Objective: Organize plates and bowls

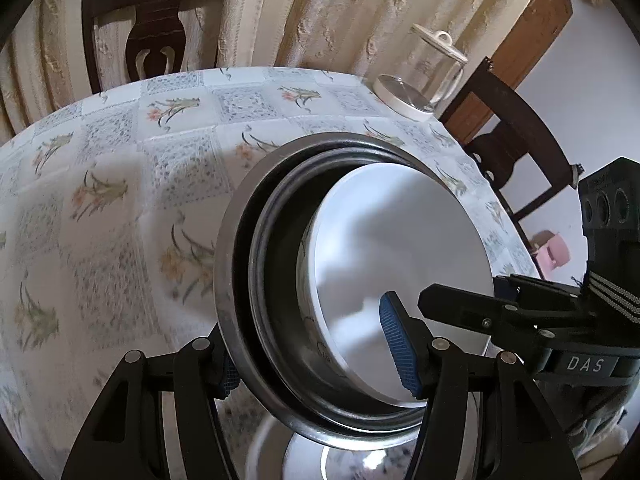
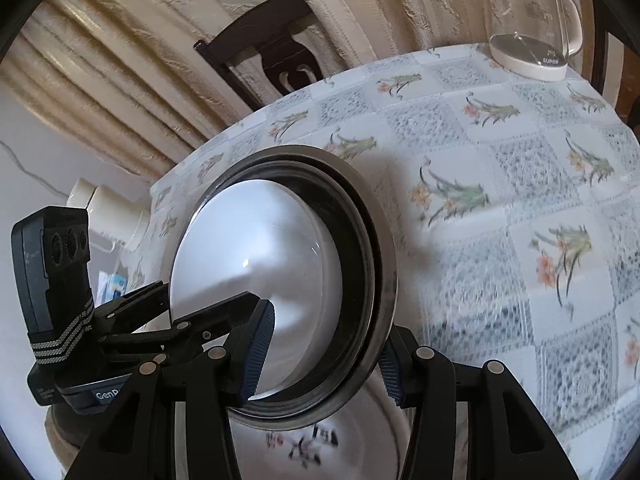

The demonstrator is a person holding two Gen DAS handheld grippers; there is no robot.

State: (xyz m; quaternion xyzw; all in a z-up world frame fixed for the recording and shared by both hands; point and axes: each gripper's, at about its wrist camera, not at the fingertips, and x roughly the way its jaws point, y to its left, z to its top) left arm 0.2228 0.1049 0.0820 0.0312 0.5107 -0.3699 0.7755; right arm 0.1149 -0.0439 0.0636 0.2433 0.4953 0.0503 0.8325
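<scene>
Both grippers grip one nested stack held up on edge above the table. Left gripper (image 1: 320,356), low in the left wrist view, has its jaws clamped across the rims: one blue pad (image 1: 400,344) lies on the white plate (image 1: 400,264), the other is behind the steel bowl (image 1: 228,280). Right gripper (image 2: 320,356) clamps the same stack from the opposite side, one pad on the white face, one behind the steel rim. Between steel bowl and white plate sits a dark inner bowl (image 1: 276,280).

Left half of the left wrist frame is open floral tablecloth (image 1: 120,200), and the table edge curves along the upper part. Blurred white dishes (image 2: 320,448) lie at the bottom centre, below the stack.

"DAS" reads on the other gripper's body at lower right; "GenP" shows, cut off, in the right wrist view; "SUPOR" seems to be on the glass kettle (image 2: 528,20), upper right. Two dark wooden chairs (image 1: 156,28) stand against cream curtains (image 1: 340,12).
</scene>
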